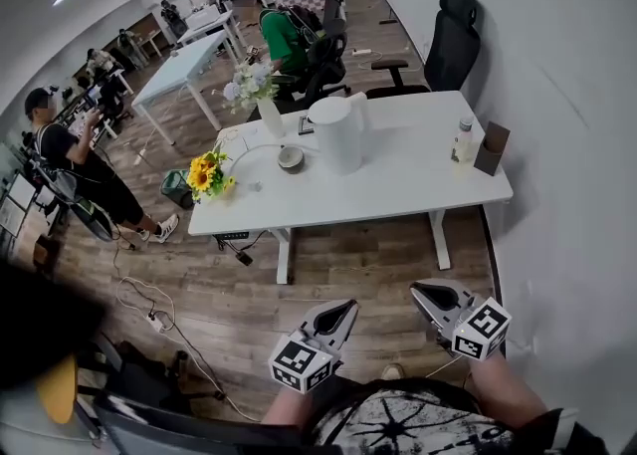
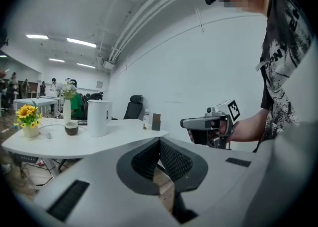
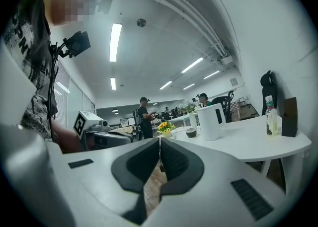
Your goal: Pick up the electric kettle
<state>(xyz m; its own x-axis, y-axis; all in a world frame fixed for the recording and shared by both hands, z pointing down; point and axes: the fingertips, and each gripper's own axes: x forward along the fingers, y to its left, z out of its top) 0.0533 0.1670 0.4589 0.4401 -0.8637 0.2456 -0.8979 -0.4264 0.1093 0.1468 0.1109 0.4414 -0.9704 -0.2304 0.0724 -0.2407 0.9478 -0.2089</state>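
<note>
Nearest, above the wooden floor [image 1: 338, 259], the left tongs [image 1: 343, 309] and right tongs [image 1: 423, 292] are each closed tip to tip on nothing, well short of the white tabletop [image 1: 398, 184]. The white electric kettle [image 1: 338, 132] stands upright near the tabletop's middle, beside what looks like a small bowl [image 1: 291, 158]. Sunflowers [image 1: 207, 174] sit at its left end.

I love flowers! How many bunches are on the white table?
2. The yellow sunflowers sit at the table's near left corner; the white flowers stand in a tall vase at its far left, beside the electric kettle. None seems hidden.
</note>
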